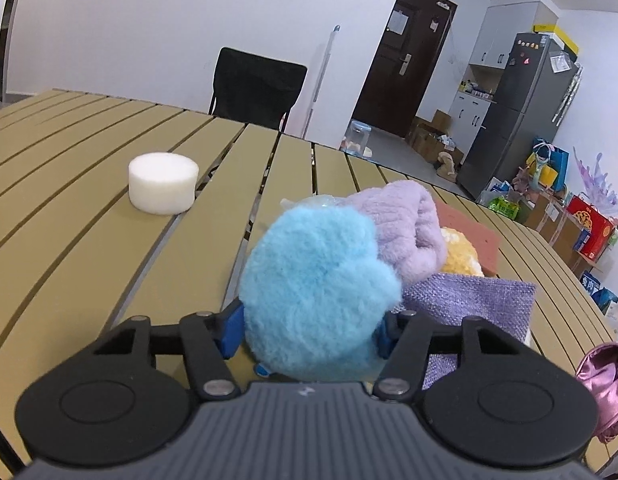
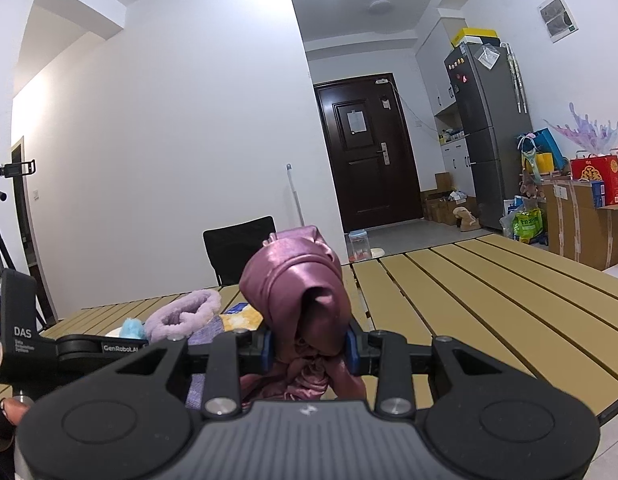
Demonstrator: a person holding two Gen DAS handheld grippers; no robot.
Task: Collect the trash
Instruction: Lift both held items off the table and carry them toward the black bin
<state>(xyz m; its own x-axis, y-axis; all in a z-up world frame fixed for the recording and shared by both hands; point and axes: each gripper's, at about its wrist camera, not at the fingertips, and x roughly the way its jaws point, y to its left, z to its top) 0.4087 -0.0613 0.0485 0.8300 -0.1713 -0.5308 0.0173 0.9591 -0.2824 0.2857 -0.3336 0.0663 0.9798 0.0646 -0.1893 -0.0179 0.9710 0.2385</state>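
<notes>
The fluffy blue ball (image 1: 317, 292) sits right between the fingers of the left gripper (image 1: 309, 330), which pinch it from both sides, so it is already in that hand and bulges up past the blue pads. It looks soft and fuzzy, round like a puff, with no long side to speak of. Just behind it lies a pile of other soft things on the counter (image 1: 89, 240): a lilac fuzzy cloth (image 1: 405, 224), a yellow puff (image 1: 461, 258), a woven purple cloth (image 1: 469, 300) and an orange sponge (image 1: 469, 228). A white foam puck (image 1: 163, 183) stands alone, well apart to the left and farther off, and the left gripper is the nearer one to it. The right gripper (image 2: 309, 350) has its fingers squeezed on a shiny pink cloth (image 2: 297, 292), which stands up in a crumpled bunch and also hangs below the pads. Both hands seem full, so each likely needs to drop its load somewhere before taking more. No bin or bag shows in either view.
</notes>
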